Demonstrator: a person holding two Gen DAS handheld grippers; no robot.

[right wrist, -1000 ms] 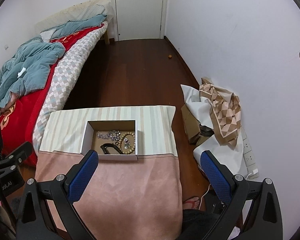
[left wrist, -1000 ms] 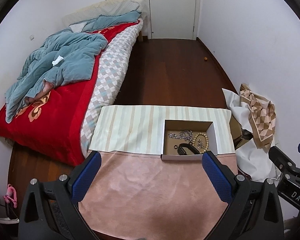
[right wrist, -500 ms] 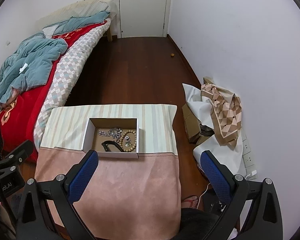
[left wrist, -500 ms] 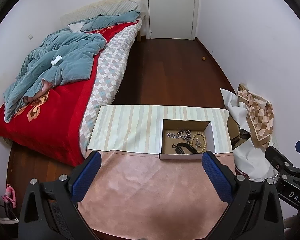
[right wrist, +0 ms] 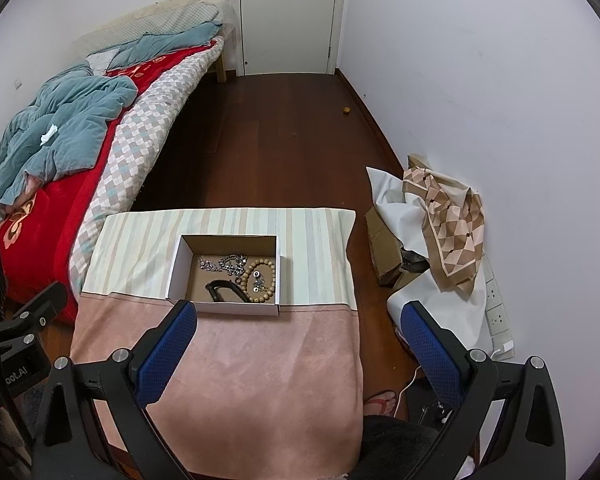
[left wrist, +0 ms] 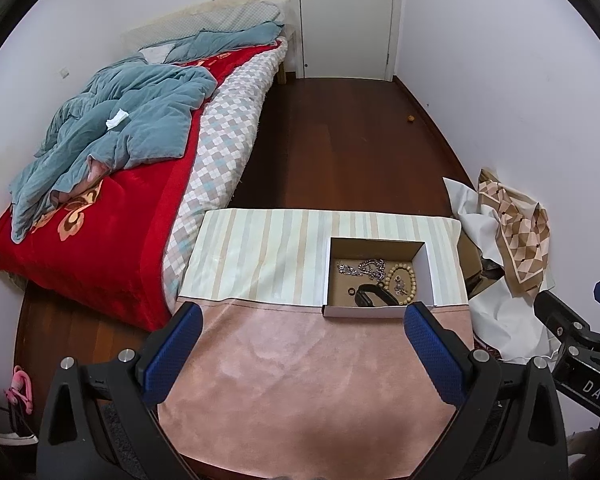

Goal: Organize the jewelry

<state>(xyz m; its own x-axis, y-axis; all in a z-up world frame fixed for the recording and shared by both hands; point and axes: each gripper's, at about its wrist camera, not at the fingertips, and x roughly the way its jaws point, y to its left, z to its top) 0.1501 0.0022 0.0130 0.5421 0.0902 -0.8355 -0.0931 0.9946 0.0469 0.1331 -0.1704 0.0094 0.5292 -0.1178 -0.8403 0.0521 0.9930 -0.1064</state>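
Observation:
A shallow white cardboard box (left wrist: 428,264) (right wrist: 176,268) stands on a table covered in pink and striped cloth (left wrist: 300,376) (right wrist: 256,376). Inside lie a silver chain (left wrist: 364,268) (right wrist: 226,264), a wooden bead bracelet (left wrist: 410,286) (right wrist: 269,280), a black band (left wrist: 370,298) (right wrist: 224,290) and a small ring (left wrist: 352,291). My left gripper (left wrist: 304,340) is open and empty, held above the pink cloth short of the box. My right gripper (right wrist: 300,336) is open and empty, near the box's front right corner.
A bed with a red blanket and blue quilt (left wrist: 112,152) runs along the left. Dark wood floor leads to a white door (left wrist: 346,16). Crumpled paper, a patterned scarf (right wrist: 448,216) and a cardboard box sit against the right wall. A wall socket strip (right wrist: 496,312) is low right.
Both grippers have drawn slightly back and up from the table, so the box looks a little farther. Both stay open and empty. The jewelry has not moved.

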